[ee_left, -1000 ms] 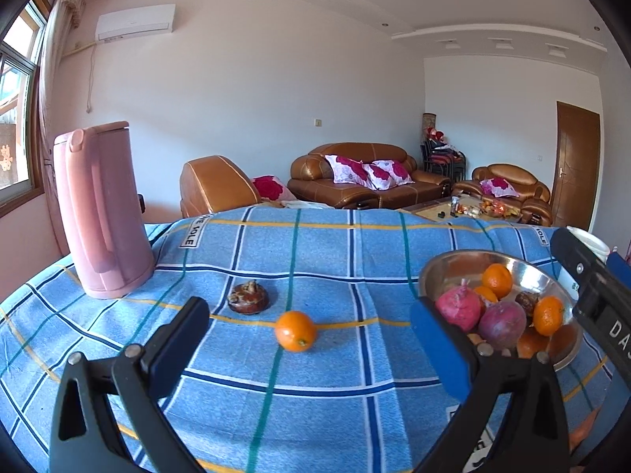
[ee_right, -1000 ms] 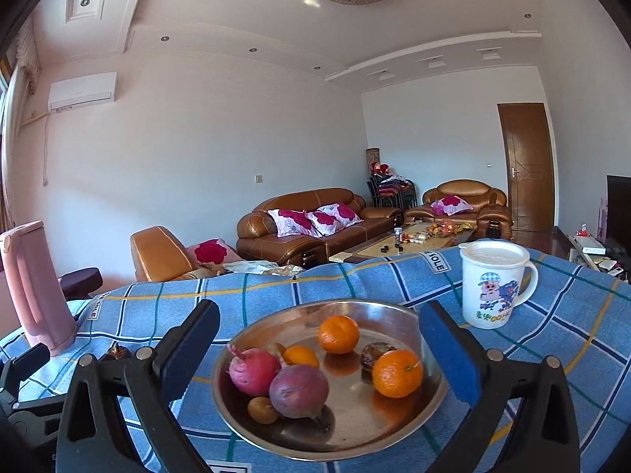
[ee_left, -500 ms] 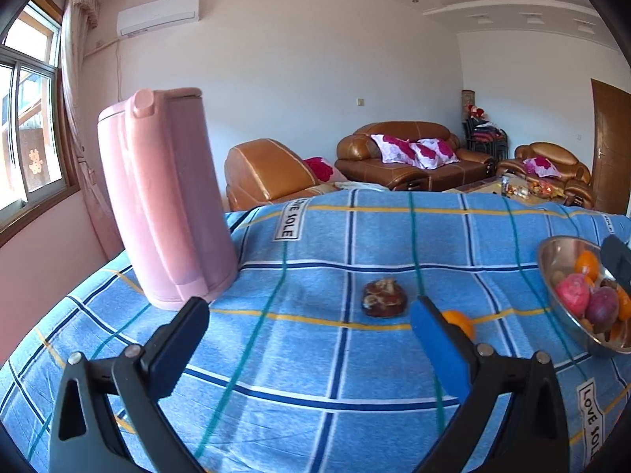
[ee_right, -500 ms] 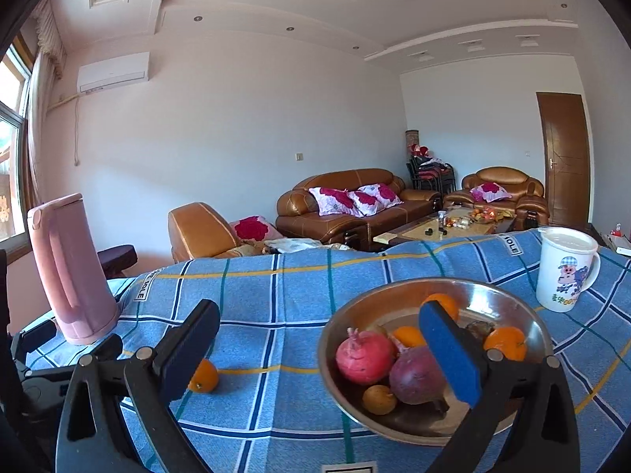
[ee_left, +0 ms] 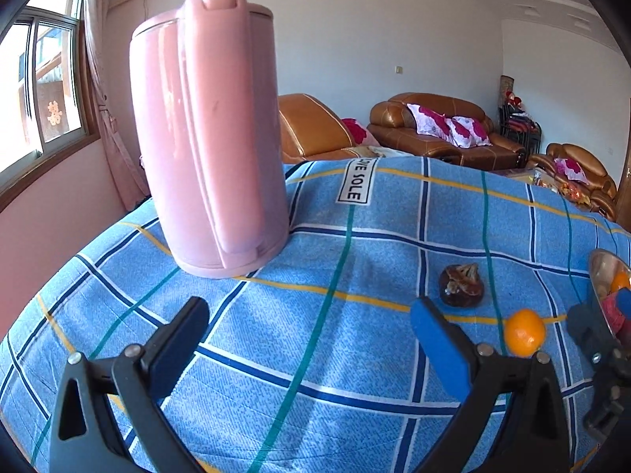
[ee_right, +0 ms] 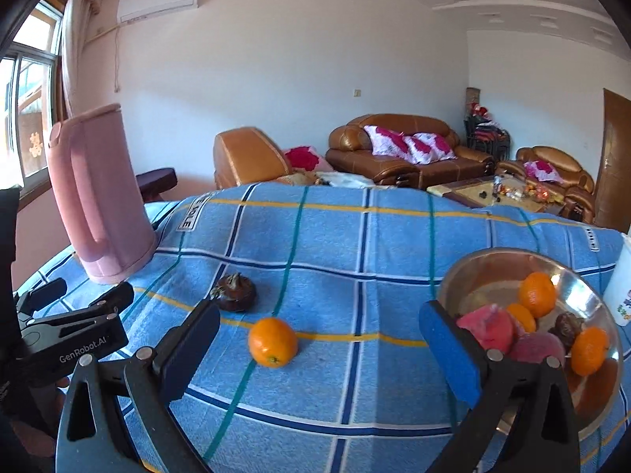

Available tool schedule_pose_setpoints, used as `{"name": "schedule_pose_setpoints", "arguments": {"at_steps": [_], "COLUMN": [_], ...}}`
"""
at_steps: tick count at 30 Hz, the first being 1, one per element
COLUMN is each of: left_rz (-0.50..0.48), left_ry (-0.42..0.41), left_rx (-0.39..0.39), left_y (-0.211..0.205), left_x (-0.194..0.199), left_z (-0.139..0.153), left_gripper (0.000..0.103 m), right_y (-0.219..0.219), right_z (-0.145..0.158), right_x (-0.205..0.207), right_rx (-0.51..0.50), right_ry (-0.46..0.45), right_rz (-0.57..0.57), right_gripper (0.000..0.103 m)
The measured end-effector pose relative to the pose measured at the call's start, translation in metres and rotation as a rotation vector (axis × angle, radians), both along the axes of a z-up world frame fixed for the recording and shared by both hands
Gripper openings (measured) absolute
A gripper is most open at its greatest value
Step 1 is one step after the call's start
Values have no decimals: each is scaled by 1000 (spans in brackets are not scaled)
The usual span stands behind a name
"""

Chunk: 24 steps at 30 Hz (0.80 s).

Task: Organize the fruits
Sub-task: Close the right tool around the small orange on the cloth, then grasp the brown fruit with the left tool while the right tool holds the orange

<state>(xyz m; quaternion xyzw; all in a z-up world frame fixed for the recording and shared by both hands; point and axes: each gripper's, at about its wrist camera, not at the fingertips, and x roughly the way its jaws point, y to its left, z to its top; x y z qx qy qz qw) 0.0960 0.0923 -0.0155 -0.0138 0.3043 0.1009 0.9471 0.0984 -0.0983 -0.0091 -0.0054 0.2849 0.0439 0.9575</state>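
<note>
An orange [ee_right: 273, 341] [ee_left: 525, 337] lies loose on the blue plaid cloth, with a dark brown fruit [ee_right: 235, 293] [ee_left: 461, 285] just beyond it. A steel bowl [ee_right: 479, 272] [ee_left: 601, 266] at the right holds several oranges, a pink fruit and purple fruits. My right gripper [ee_right: 315, 339] is open and empty, low over the cloth, with the orange between its fingers' line of sight. My left gripper [ee_left: 307, 327] is open and empty, facing the pink kettle, with both loose fruits off to its right. The left gripper also appears at the left edge of the right wrist view.
A tall pink kettle [ee_left: 209, 126] [ee_right: 98, 193] stands at the table's far left. A white printed mug [ee_right: 622, 287] sits right of the bowl. Beyond the table's far edge are brown leather sofas [ee_right: 398, 149] and a coffee table.
Both grippers have swung left. The kettle has grown large in the left wrist view. The bowl slid toward the right edge in both views, and the loose orange moved between the right fingers.
</note>
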Motion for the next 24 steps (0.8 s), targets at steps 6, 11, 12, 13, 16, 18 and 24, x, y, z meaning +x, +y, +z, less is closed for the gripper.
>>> {"name": "schedule_pose_setpoints", "arguments": {"at_steps": [6,11,12,13,16,18,24], "left_rz": [-10,-29,-28,-27,-33,-31,-52], "left_ry": [27,31,34,38,52,56,55], "left_rx": [3,21,25,26,21,17,14], "left_y": [-1,-5,-6,-6,-5,-5,-6], "left_x": [6,7,8,9,11,12,11], "left_z": [-2,-2,-3,-3,-4,-5,-5], "left_gripper": [103,103,103,103,103,103,103], "right_y": [17,26,28,30,34,32,15], "right_z": [-14,-26,-28,-30,-43,-42,-30], "right_x": [31,45,45,46,56,56,36], "right_rx": [-10,-15,-22,-31,-40,-28,48], "right_ry": [134,205,215,229,322,326,226], "right_rz": [74,124,132,135,146,148,134], "right_gripper": [79,72,68,65,42,40,40]}}
